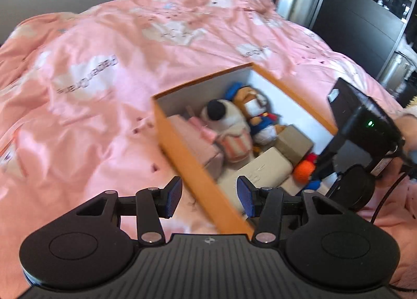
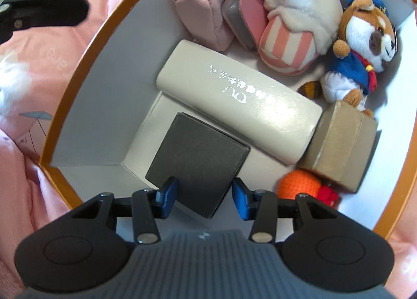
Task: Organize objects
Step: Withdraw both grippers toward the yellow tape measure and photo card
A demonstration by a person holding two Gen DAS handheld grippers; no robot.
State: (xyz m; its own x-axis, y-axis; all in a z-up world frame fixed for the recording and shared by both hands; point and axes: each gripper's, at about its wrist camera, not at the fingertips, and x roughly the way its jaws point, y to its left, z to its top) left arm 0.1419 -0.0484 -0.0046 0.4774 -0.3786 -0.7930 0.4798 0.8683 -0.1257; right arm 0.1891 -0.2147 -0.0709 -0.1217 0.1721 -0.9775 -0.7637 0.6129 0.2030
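While the orange box (image 1: 187, 158) sits on the bed (image 1: 104, 69), right tongs (image 2: 204, 194) straddle a black box (image 2: 198, 158), pads not touching; left tongs (image 1: 209, 196) gape over the box's 7 o'clock wall.

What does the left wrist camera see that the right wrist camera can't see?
Only the left wrist view shows the wide pink bedspread, the dark cabinet and the right gripper from outside, reaching into the orange box. Only the right wrist view shows the dark grey box between that gripper's open fingers. Both show the white case, the hamster plush and the orange ball.
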